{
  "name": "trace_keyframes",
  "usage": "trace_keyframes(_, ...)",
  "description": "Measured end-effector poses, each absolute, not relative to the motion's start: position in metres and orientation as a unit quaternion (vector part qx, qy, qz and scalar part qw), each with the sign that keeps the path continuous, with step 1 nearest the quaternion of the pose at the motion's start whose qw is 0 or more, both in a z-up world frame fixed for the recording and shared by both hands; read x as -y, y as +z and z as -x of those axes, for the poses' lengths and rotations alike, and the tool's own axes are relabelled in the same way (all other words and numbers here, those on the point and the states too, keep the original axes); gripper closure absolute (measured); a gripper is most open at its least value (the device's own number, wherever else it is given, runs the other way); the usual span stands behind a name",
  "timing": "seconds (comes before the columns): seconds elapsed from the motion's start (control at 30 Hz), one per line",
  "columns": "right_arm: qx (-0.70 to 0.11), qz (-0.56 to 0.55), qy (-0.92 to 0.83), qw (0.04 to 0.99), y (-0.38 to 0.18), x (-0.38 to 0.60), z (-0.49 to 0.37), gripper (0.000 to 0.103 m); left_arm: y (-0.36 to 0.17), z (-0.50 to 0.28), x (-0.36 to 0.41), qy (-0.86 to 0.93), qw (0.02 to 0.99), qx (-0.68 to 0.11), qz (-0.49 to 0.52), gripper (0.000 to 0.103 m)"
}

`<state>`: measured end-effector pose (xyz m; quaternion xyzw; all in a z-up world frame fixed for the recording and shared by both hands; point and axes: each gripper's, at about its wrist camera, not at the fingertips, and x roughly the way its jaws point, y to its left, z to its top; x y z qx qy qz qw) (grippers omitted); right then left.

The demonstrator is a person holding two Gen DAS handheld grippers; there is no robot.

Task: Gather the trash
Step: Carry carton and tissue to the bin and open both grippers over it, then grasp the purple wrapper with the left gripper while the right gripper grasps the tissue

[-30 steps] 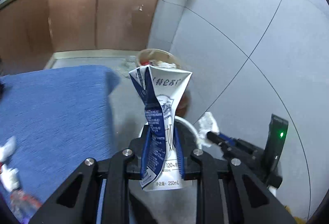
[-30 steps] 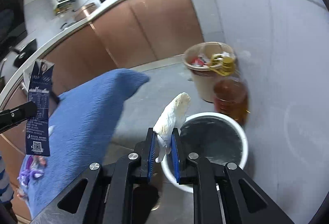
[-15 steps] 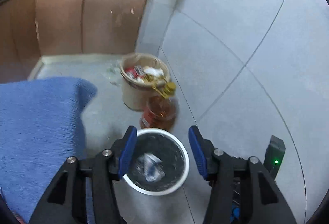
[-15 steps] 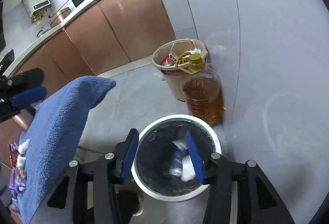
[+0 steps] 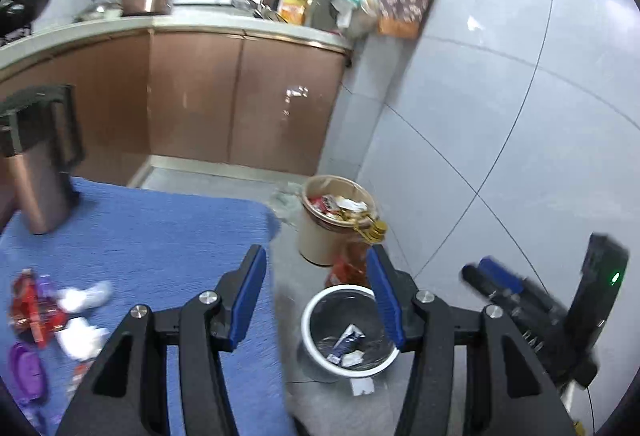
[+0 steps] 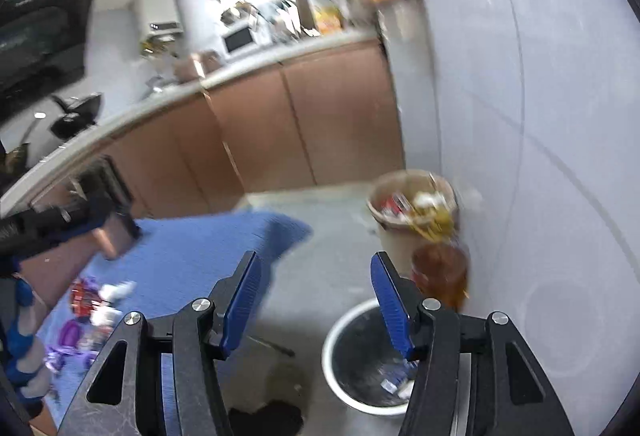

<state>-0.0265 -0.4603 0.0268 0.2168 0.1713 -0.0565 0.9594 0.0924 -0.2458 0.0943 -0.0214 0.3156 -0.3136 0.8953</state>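
Both grippers hang empty over the floor, jaws apart with nothing between the blue pads. The left gripper has its opening above the near rim of the white-rimmed bin, and the right gripper has just been widening its jaws, its right finger crossing over the same bin in its own view. Inside the bin lie a crumpled blue-and-white carton and a scrap of white paper, so that drop looks finished.

Judging from this, the step in hand is the return for more trash. What remains sits on the blue cloth to the left: a red wrapper, white crumpled tissues and a purple wrapper, clustered together near the cloth's edge. The next move calls for swinging a gripper leftward and lowering it over one piece.

Each gripper points forward and somewhat downward, the right one blurred. Beyond the bin stand an oil bottle and a full tan bucket against the tiled wall.
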Motion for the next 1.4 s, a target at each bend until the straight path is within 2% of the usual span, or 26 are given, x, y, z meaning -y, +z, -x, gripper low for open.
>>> trace_keyframes(0.27, -0.121, -0.175, -0.001, 0.977, 0.091, 0.407, 0.048, 0.045, 0.121, -0.058, 0.118, -0.234, 0.929, -0.287, 0.014, 0.049)
trace_keyframes(0.43, -0.107, -0.153, 0.035, 0.982, 0.116, 0.376, 0.05, 0.045, 0.128, -0.047, 0.025, -0.162, 0.946, -0.281, 0.029, 0.049)
trace_keyframes(0.7, -0.105, -0.13, 0.074, 0.983, 0.136, 0.335, 0.039, 0.043, 0.117, -0.036, -0.071, -0.085, 0.954, -0.284, 0.043, 0.049)
trace_keyframes(0.83, -0.123, -0.123, 0.096, 0.98, 0.132, 0.316, 0.022, 0.042, 0.086, -0.035, -0.093, -0.075, 0.948, -0.306, 0.049, 0.049)
trace_keyframes(1.07, -0.17, -0.105, 0.134, 0.971, 0.115, 0.276, -0.017, 0.04, 0.017, -0.043, -0.114, -0.088, 0.926, -0.359, 0.076, 0.042)
trace_keyframes(1.4, -0.255, -0.086, 0.186, 0.945, 0.075, 0.223, -0.09, 0.032, -0.052, -0.067, -0.089, -0.126, 0.892, -0.435, -0.004, 0.04)
